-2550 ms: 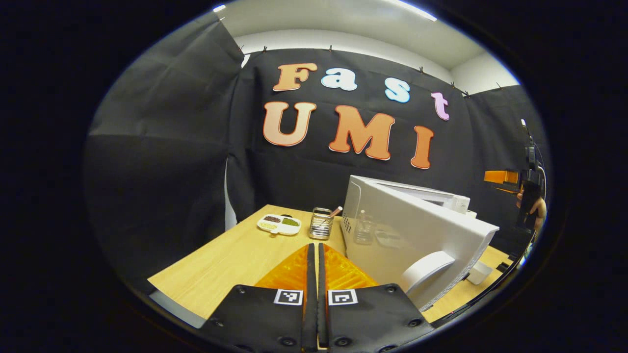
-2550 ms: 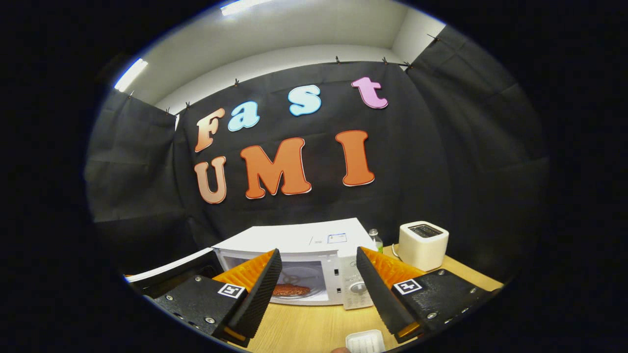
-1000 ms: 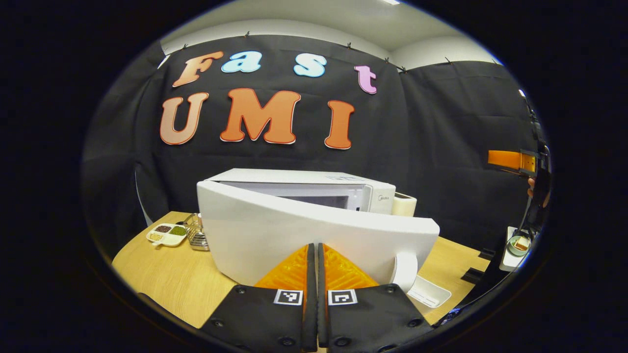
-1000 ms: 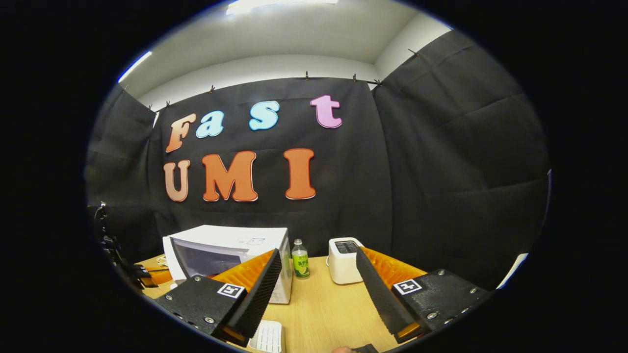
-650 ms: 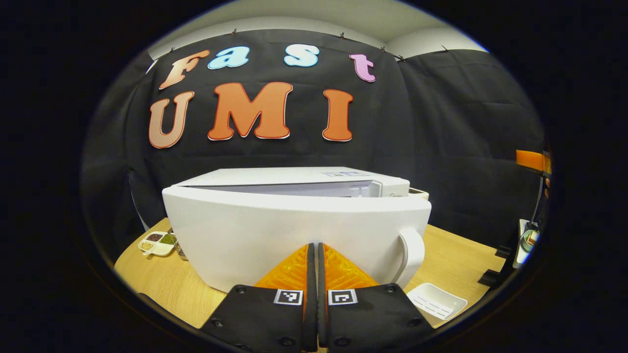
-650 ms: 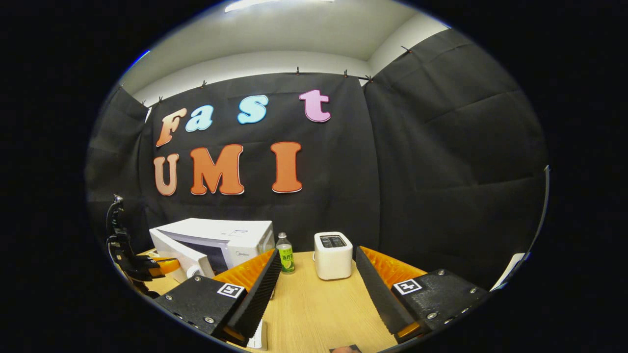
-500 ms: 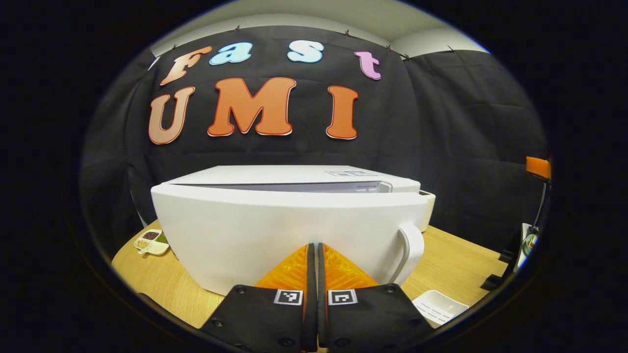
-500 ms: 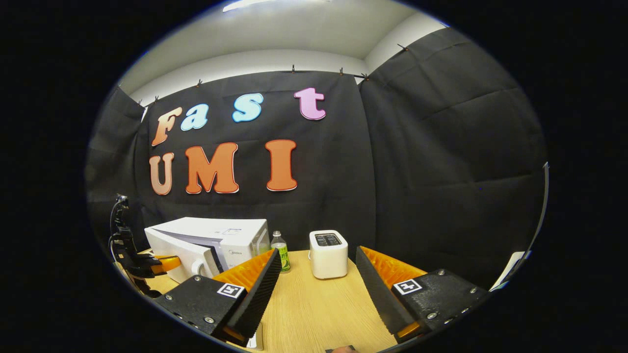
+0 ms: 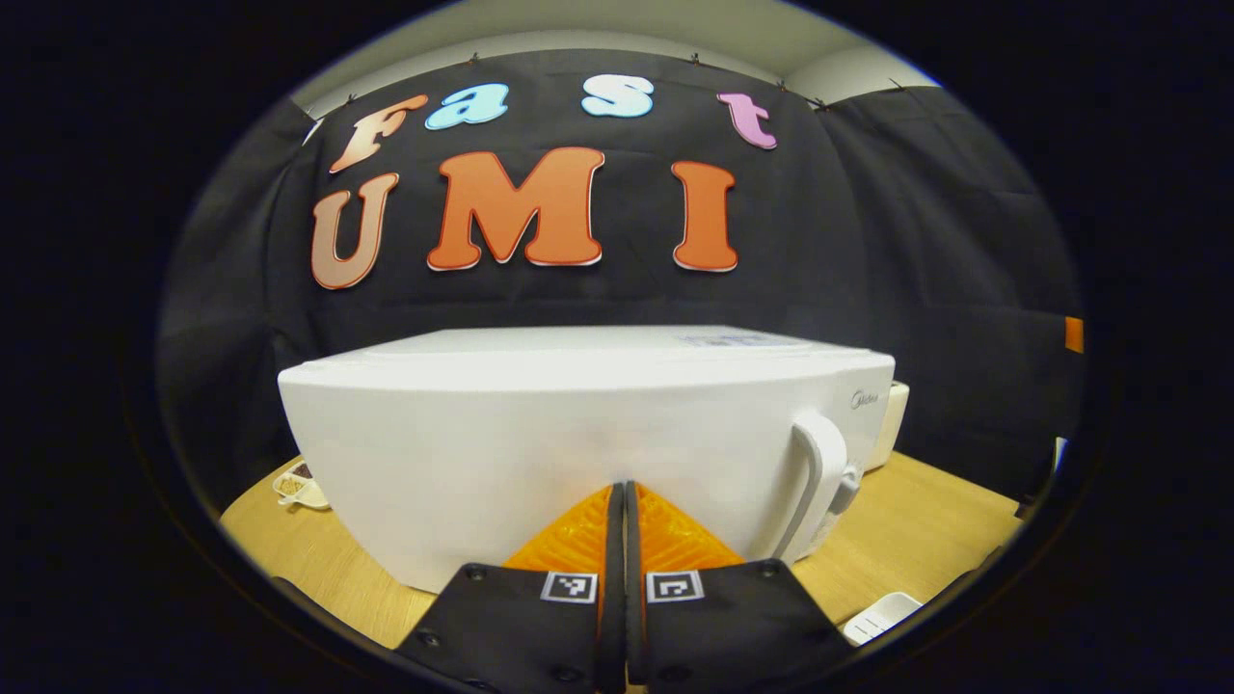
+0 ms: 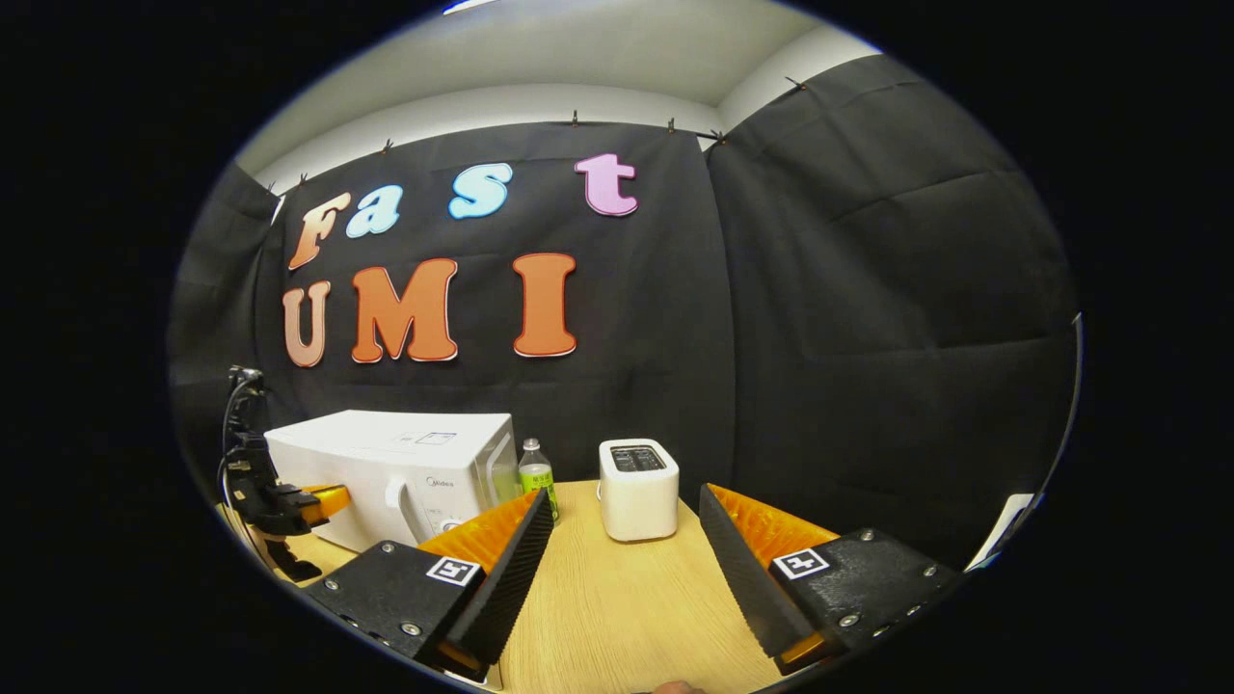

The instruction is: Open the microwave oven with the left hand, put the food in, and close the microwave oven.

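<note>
White microwave (image 9: 578,434) door looks shut; our closed, empty left tongs (image 9: 618,501) press it. Right tongs (image 10: 622,549) gape, empty. Next, we back off.

White appliances, light wood table (image 10: 617,598).
Microwave (image 9: 578,424) and toaster (image 10: 638,490) white; bottle (image 10: 533,474) green-labelled; gripper fingers (image 10: 496,549) orange with black ribbed pads.

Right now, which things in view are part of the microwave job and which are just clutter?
Job:
- microwave oven, door looks shut
- door handle
- left gripper, jaws together, against the door
- right gripper, jaws apart, empty

Clutter:
- toaster
- green-label bottle
- divided snack dish
- white tray at the table edge
</note>
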`<state>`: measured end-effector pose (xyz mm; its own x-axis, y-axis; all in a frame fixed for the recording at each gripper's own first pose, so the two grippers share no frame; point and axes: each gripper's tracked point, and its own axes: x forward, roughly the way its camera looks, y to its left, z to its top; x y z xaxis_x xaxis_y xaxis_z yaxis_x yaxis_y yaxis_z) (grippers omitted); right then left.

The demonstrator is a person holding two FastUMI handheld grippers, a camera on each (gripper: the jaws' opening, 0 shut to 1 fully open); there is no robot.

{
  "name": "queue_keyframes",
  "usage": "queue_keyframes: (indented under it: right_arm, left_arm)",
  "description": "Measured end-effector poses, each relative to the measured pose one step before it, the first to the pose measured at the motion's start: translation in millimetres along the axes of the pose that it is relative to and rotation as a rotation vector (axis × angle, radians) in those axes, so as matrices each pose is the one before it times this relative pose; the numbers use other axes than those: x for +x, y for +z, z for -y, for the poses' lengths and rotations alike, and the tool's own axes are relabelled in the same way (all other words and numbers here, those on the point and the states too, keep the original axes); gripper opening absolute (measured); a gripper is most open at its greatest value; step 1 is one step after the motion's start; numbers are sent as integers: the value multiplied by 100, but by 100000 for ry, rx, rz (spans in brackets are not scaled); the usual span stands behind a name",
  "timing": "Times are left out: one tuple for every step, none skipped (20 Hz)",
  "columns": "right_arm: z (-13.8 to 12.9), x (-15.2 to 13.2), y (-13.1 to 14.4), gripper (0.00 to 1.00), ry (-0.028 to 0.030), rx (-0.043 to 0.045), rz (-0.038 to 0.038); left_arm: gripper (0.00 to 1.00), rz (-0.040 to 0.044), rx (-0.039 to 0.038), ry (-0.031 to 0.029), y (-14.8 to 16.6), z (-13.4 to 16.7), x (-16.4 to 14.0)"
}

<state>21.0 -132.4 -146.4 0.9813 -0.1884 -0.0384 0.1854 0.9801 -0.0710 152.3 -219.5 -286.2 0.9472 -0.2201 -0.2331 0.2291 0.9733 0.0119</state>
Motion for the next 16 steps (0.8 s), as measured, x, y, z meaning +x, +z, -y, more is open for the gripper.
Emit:
queue_keyframes:
  right_arm:
    - [-421,89,-51,95,643,-85,-433]
    - [-302,-6,26,95,458,-83,-374]
    - [-413,-69,157,95,533,-89,-5]
    - [-367,-124,245,95,560,-119,145]
    - [-263,-49,249,95,401,-108,271]
    - [-293,-35,378,95,195,4,379]
    - [-320,-88,330,95,373,168,403]
    - [-533,-142,428,95,695,366,438]
    - [-538,-149,354,95,1031,394,526]
    - [-649,-114,334,95,1124,261,313]
    - [-498,-73,296,95,947,-24,295]
    - [-530,-104,336,95,801,-185,320]
    - [-607,27,358,95,946,-370,219]
    - [-628,-57,455,95,992,-281,314]
    - [-478,-169,514,95,1060,-120,490]
    - [-558,-109,625,95,838,12,661]
  left_arm:
    - [5,-2172,206,-1425,-290,88,266]
    - [5,-2406,414,-231,-422,-111,-122]
    - [1,-1975,376,553,-114,-566,-462]
    - [5,763,-587,-642,739,-562,-957]
    - [5,1271,-601,-159,1017,-468,-1047]
    - [5,360,113,380,708,-664,-1048]
    - [5,-354,624,955,734,-869,-1058]
    - [5,-387,305,864,696,-871,-1045]
    - [5,296,-637,313,996,-812,-892]
    - [5,803,-1351,21,856,-718,-1022]
    - [5,904,-1774,-88,1008,-747,-1015]
    - [5,918,-2210,814,1010,-972,-1071]
    - [5,1521,-2015,853,1143,-1127,-1116]
    - [5,1622,-1479,1859,1309,-1111,-1040]
    - [2,1338,-629,1637,1364,-1244,-1068]
    - [4,1914,-224,1354,1252,-1128,-900]
